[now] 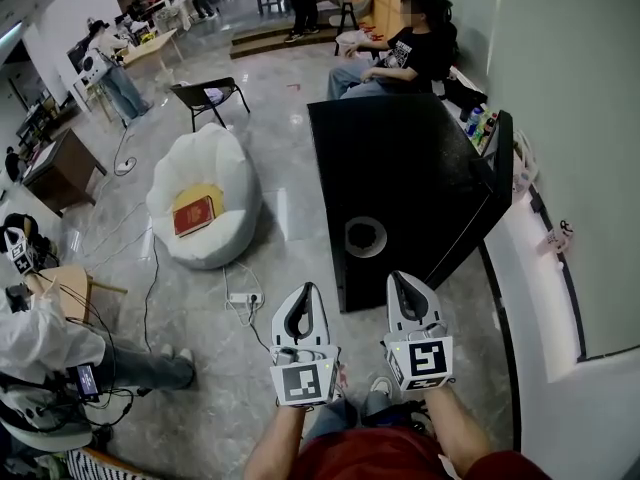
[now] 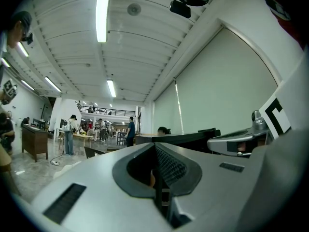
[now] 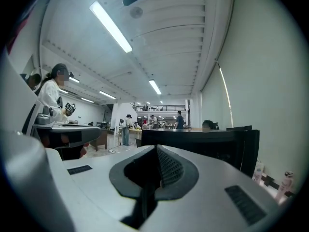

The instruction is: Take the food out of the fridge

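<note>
A low black fridge (image 1: 400, 168) stands in front of me, seen from above, with its door (image 1: 497, 153) swung open on the right side. Bottles (image 1: 474, 123) show on the door's shelf; the inside is hidden. My left gripper (image 1: 303, 293) and right gripper (image 1: 405, 280) are held side by side just short of the fridge's near edge. Both point forward, shut and empty. In the left gripper view the shut left gripper (image 2: 155, 146) faces the fridge (image 2: 193, 138). In the right gripper view the right gripper (image 3: 157, 149) faces the fridge (image 3: 198, 146) too.
A round ring (image 1: 365, 236) lies on the fridge top. A white beanbag (image 1: 200, 208) with a red book sits to the left; a power strip (image 1: 243, 298) and cables lie on the floor. A person (image 1: 400, 53) sits behind the fridge. The wall runs along the right.
</note>
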Available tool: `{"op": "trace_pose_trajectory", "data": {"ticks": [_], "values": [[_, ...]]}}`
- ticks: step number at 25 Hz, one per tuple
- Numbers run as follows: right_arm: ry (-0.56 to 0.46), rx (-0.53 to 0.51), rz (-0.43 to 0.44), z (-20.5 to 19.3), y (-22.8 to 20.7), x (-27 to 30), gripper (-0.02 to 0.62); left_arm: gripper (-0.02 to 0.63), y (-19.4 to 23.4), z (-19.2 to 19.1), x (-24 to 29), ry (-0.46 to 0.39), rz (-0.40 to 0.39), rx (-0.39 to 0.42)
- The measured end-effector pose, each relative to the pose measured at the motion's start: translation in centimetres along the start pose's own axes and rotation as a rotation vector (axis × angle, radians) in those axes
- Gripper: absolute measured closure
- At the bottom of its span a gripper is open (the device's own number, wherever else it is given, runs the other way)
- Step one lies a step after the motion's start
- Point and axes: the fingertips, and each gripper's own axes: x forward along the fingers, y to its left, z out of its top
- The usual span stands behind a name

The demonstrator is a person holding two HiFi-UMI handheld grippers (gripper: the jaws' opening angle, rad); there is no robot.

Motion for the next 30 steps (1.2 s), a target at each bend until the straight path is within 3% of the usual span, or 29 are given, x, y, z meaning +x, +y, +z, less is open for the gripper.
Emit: {"op": "trace_pose_trajectory", "data": {"ticks": [18,30], "values": [[0.025,-0.095,0.022,-5.8,-1.7,2.7,0.572,0.594,1.1,-6.2,1.9,0.066,0.020,0.003],[0.065,-0.085,0.060,-12.9,-1.7,4.7,0.572,0.594,0.4,-13.0,3.3,0.090,0.030,0.004]]}}
